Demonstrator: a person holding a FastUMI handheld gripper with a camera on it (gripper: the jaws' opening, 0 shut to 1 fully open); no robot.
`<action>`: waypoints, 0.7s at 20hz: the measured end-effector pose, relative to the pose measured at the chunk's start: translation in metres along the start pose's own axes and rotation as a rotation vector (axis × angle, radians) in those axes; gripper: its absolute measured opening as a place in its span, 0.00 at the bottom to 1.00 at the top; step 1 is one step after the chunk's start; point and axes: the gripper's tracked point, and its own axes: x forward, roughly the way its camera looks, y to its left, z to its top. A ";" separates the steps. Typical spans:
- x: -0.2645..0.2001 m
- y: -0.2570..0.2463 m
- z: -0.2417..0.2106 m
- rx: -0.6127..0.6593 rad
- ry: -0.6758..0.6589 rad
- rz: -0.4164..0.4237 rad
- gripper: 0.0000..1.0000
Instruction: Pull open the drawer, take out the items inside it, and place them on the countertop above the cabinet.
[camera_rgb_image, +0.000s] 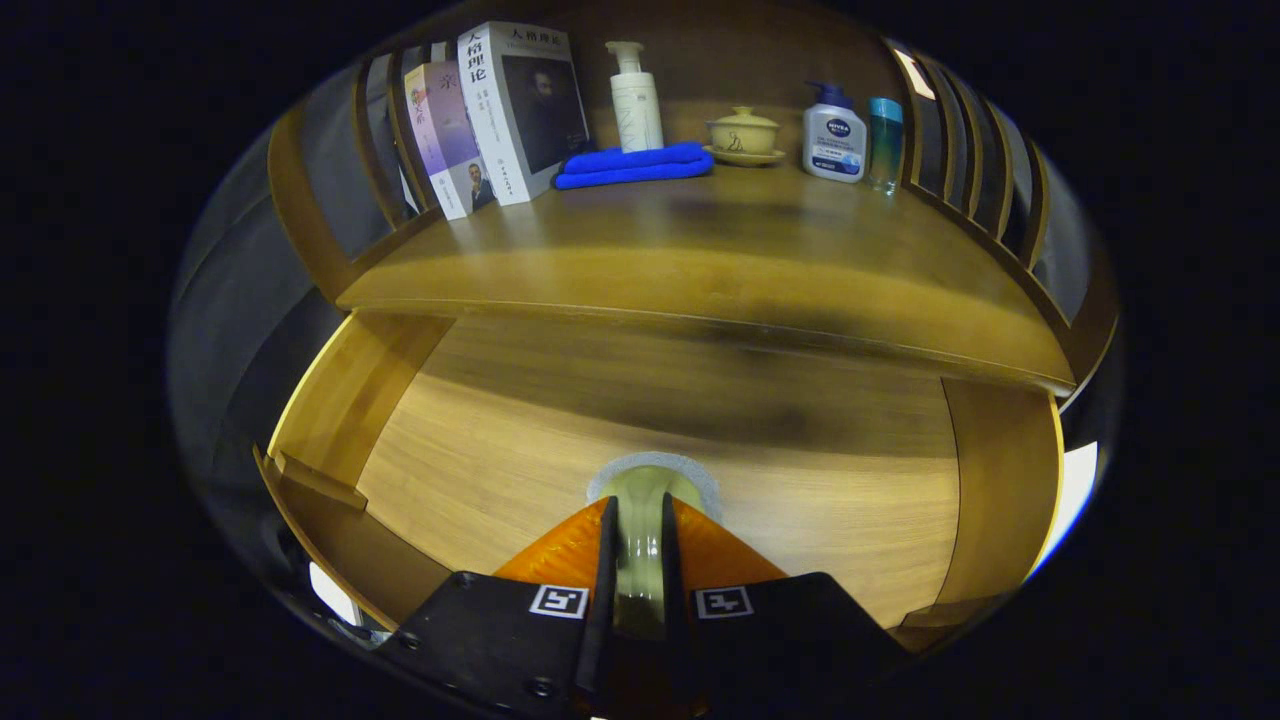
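The wooden drawer stands pulled open below the countertop. My gripper is inside it, shut on a pale green cylindrical item with a grey cap; both fingers press its sides. The cap end pokes out just ahead of the fingertips, close over the drawer floor. The item's rear part is hidden between the fingers.
At the back of the countertop stand two books, a folded blue cloth, a white pump bottle, a lidded ceramic cup on a saucer, a white lotion bottle and a teal bottle. Slatted wooden rails flank it.
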 end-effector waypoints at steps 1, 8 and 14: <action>0.001 0.001 0.006 0.008 -0.026 0.006 0.19; -0.041 0.019 0.026 -0.013 -0.157 0.075 0.14; -0.074 0.029 0.058 -0.034 -0.268 0.098 0.14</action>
